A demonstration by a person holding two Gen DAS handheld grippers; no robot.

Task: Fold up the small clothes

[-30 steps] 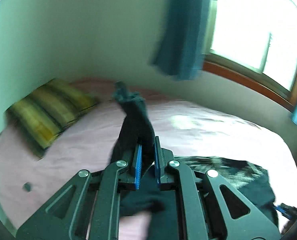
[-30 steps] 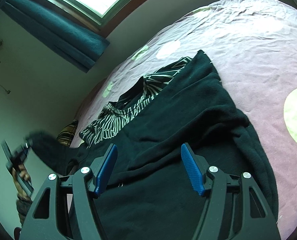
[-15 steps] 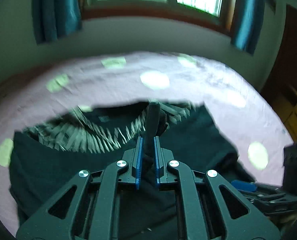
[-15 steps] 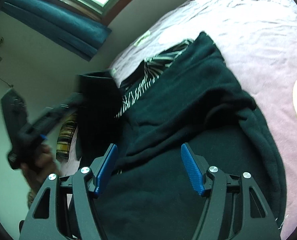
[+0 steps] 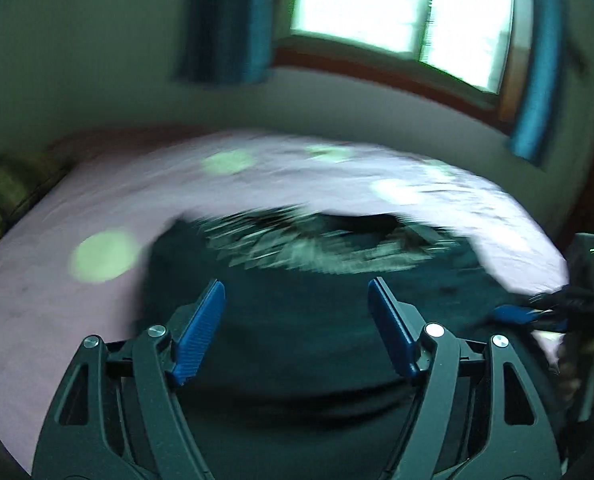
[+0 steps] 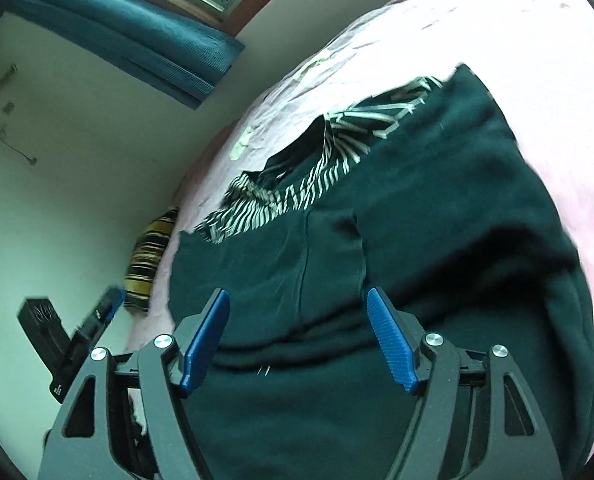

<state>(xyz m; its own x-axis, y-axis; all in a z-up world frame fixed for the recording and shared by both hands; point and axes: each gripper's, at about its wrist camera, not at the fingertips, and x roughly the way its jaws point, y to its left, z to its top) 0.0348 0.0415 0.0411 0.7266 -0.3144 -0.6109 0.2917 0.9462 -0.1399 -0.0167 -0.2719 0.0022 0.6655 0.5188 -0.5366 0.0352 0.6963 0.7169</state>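
Pink sheet [image 5: 57,320] with pale round spots covers the bed under a bright window [image 5: 397,12] hung with teal curtains [image 5: 225,20]. Left gripper [image 5: 295,312]: its jaws have just been opening and now stand wide apart, nothing between the blue pads, only the dark garment [image 5: 297,340] lying flat on the sheet beneath them. Right gripper [image 6: 297,320]: its jaws have also just been opening a little and stand equally wide, gripping nothing, poised over the same dark garment [image 6: 437,240], which spreads across the near part of the bed with a fold of cloth laid over its middle. Past the garment's far edge lies a black-and-white striped piece [image 6: 281,196], partly tucked under it. A striped yellow pillow [image 6: 149,264] rests at the far left end of the bed against the wall. In the left view the picture is blurred, and the right gripper shows at the right edge [image 5: 537,314]; in the right view the left gripper shows at the left edge [image 6: 77,336].
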